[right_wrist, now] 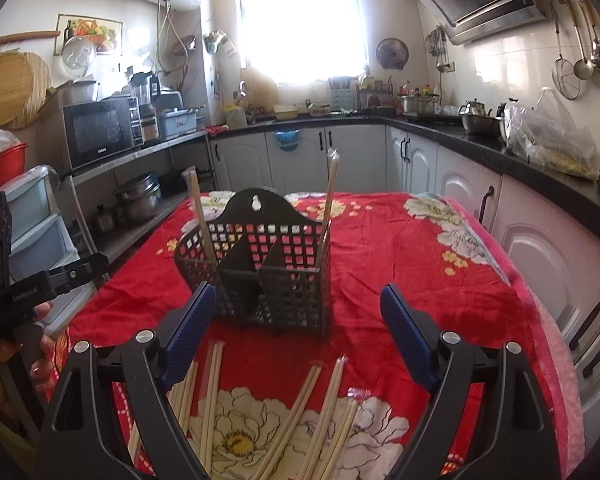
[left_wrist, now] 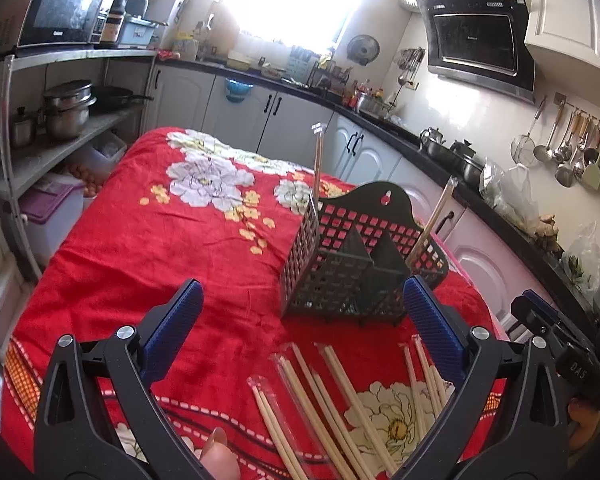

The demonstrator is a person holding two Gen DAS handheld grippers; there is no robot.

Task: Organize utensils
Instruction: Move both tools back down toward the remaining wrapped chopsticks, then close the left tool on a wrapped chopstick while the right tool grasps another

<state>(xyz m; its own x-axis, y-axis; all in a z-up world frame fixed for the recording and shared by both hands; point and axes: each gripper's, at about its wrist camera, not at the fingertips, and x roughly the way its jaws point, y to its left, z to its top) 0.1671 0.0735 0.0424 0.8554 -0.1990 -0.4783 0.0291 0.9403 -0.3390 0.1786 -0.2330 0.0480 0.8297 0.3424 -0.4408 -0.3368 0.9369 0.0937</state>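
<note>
Black caddy upright (two pairs inside); wrapped chopsticks scattered before it.

Matt black plastic lattice caddy, pale wooden chopsticks, soft red floral cloth

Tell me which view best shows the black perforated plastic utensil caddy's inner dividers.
The right wrist view: the black perforated plastic utensil caddy faces the camera, so both dividers and all three compartments show. The left wrist view shows the caddy at an angle, with the open left gripper's finger overlapping its right corner.
</note>
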